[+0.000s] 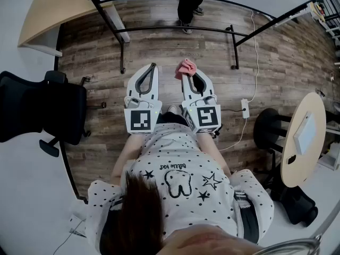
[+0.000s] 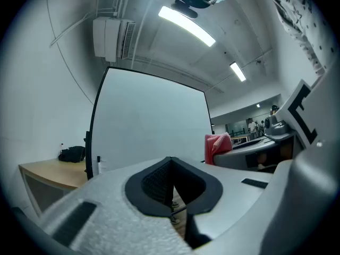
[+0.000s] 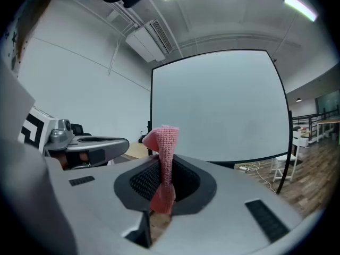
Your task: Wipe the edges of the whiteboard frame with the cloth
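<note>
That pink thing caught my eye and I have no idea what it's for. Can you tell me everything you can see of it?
It is a small pink cloth with a knitted or woven look, soft and bunched into a narrow fold. The right gripper has its jaws closed on it, so one end sticks out past the tips and the rest runs back between them. Nothing else touches it. It is held in the air, apart from the whiteboard ahead.

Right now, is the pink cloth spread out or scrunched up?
Scrunched up: the cloth sticks up as a narrow strip, pinched by the right gripper.
</note>
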{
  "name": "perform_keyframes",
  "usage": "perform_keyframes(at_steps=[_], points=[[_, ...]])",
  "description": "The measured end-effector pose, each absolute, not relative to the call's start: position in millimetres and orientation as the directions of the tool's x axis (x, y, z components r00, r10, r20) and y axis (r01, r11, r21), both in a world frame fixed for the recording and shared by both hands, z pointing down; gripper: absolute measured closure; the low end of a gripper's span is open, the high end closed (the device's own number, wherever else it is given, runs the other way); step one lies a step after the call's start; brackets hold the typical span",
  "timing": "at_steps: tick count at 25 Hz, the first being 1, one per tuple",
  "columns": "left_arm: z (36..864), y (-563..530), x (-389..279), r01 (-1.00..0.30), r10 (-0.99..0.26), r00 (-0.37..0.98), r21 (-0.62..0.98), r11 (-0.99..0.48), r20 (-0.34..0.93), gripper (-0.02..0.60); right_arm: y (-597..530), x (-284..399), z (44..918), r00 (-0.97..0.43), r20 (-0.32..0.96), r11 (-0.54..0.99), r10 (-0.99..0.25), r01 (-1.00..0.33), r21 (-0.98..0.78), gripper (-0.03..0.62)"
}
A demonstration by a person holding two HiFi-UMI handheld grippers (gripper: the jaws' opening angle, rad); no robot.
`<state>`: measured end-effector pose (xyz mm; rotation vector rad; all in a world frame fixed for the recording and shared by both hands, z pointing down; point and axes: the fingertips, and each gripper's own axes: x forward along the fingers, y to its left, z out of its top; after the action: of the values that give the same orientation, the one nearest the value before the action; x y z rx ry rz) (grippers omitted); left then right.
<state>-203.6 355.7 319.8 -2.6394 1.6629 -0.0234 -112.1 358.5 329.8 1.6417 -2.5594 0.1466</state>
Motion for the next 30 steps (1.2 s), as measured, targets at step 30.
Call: perform_keyframes(at_steps=[30], points=[[324.3,373.3,-205.5,-0.925,-0.925,0.379,-0.021,-0.378,-0.012,0.566,377.4,-116.7,343.4,-0.539,0.139,0.542,-0.831,-0.84,-0.016,0.559]])
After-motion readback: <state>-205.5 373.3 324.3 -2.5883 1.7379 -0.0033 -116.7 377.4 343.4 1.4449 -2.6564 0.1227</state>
